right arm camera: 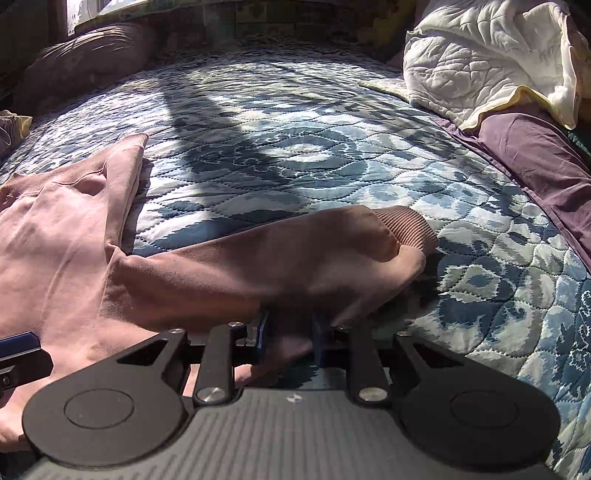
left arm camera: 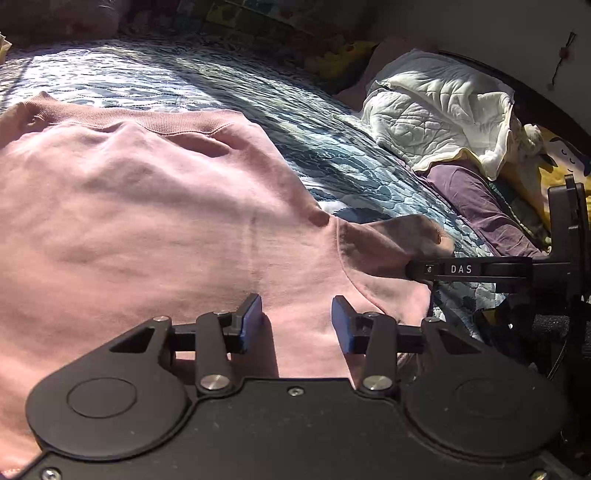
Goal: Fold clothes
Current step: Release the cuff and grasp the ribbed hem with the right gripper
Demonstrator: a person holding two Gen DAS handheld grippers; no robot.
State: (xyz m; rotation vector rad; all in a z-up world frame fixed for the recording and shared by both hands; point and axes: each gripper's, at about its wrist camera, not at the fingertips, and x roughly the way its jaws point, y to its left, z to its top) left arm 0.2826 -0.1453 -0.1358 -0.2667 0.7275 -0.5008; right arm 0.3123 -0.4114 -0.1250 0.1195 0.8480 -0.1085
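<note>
Pink sweatshirt (left arm camera: 147, 206) lies spread flat, one sleeve (right arm camera: 280, 258) lifted.

Bed cover: a quilted bedspread (right arm camera: 295, 155) in a blue and white swirl pattern covered the bed.
Light: hard sunlight fell across the quilt in bright patches, cut by long dark shadows.
Right side: a crumpled white quilted blanket (right arm camera: 480, 59) with a pale yellow edge lay heaped on a purple sheet (right arm camera: 535, 162).
Far left: a dark pillow (right arm camera: 88, 55) sat at the bed's far edge.
Window: a bright strip of window (right arm camera: 96, 7) showed above that pillow.
Wall: a plain dim wall (left arm camera: 498, 26) rose at the right, behind a dark curved bed frame (left arm camera: 517, 85).
Far end: yellow soft items (left arm camera: 343, 55) lay in shadow.
</note>
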